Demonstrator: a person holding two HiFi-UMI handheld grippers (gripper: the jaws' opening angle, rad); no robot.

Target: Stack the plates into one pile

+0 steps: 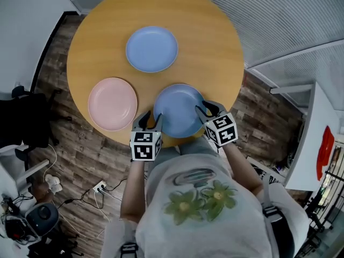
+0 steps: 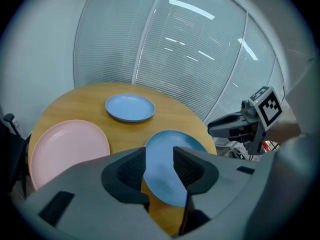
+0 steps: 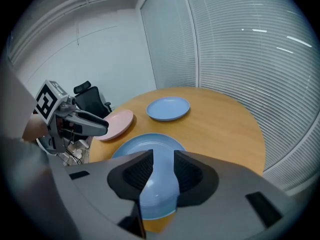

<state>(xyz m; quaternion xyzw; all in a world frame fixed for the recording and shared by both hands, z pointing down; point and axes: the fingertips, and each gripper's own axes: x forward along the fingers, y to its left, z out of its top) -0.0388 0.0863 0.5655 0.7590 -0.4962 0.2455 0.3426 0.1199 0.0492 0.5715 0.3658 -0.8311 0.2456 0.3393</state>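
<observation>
So, my left claw (image 1: 150,118) and right claw (image 1: 207,109), both half open and empty, flank the near plate (image 1: 178,110) at the table's (image 1: 215,47) front edge; I judge this the first pickup, and next both must pinch its rim.

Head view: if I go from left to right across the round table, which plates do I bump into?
pink plate → far blue plate → near blue plate
</observation>
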